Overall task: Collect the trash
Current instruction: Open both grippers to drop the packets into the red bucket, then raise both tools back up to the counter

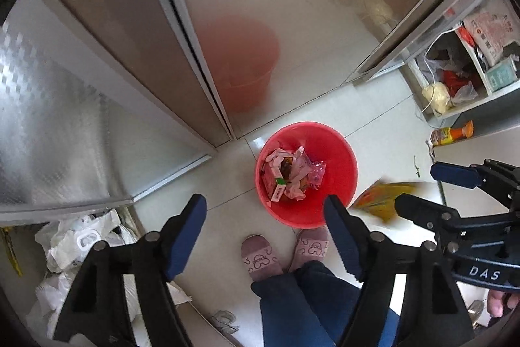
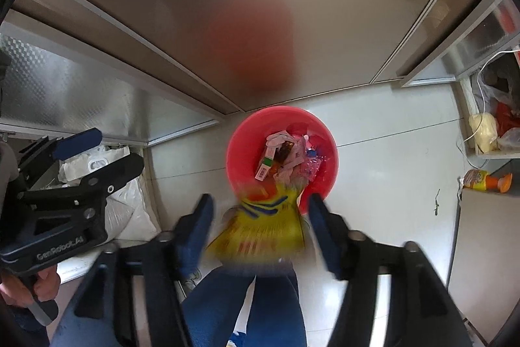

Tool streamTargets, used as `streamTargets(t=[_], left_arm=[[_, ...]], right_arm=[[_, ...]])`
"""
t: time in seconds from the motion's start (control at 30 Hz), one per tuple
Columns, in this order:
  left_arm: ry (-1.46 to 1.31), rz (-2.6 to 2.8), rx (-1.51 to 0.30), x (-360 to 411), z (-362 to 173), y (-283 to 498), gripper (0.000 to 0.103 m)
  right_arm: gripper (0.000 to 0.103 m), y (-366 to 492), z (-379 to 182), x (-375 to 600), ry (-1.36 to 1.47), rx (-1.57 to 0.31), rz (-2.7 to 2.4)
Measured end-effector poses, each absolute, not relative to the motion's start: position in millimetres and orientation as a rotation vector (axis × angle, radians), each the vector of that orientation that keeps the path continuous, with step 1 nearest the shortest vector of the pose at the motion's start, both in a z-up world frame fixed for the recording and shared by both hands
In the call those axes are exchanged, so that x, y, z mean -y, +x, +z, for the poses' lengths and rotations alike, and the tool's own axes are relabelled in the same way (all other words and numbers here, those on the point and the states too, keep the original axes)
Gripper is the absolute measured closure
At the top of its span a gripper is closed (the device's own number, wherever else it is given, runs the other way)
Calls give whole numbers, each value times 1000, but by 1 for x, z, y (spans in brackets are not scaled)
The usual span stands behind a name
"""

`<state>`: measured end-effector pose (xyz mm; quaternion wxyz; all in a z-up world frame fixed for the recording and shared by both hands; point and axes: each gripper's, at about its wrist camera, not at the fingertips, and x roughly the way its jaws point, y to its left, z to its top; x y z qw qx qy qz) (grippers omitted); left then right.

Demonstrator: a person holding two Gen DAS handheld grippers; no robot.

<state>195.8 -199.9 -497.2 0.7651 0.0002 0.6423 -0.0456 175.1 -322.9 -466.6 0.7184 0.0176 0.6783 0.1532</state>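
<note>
A red bucket stands on the pale tiled floor and holds wrappers and a small carton. My left gripper hangs open above the bucket's near rim with nothing between its fingers. A yellow snack bag, blurred, sits loose between the spread fingers of my right gripper, just over the bucket's near edge. The pads do not press on it.
Frosted sliding doors rise behind the bucket. An orange-capped bottle lies at the right by a low shelf of bags. White plastic bags are piled at the left. A person's slippered feet stand close to the bucket.
</note>
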Motion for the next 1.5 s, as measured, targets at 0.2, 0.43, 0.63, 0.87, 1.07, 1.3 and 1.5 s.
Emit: streamTargets(t=[0.2, 0.43, 0.63, 0.87, 1.07, 1.3, 1.5], left_arm=[[-4, -91, -1380, 197, -489, 190, 26], [-45, -104, -1385, 188, -464, 185, 26], [-15, -103, -1349, 188, -406, 177, 20], [6, -110, -1308, 191, -315, 167, 14], [45, -69, -1242, 193, -245, 161, 14], [3, 19, -1180, 173, -186, 159, 14], [-36, 114, -1112, 148, -145, 167, 14]], right_arm=[[25, 169, -457, 318, 24, -1472, 339], [17, 164, -436, 303, -6, -1462, 330], [15, 161, -385, 298, -35, -1417, 327], [1, 154, -304, 304, -75, -1356, 328], [1, 152, -244, 310, -88, -1269, 322], [1, 170, -193, 302, -142, -1145, 330], [1, 191, -159, 282, -171, -1051, 366]])
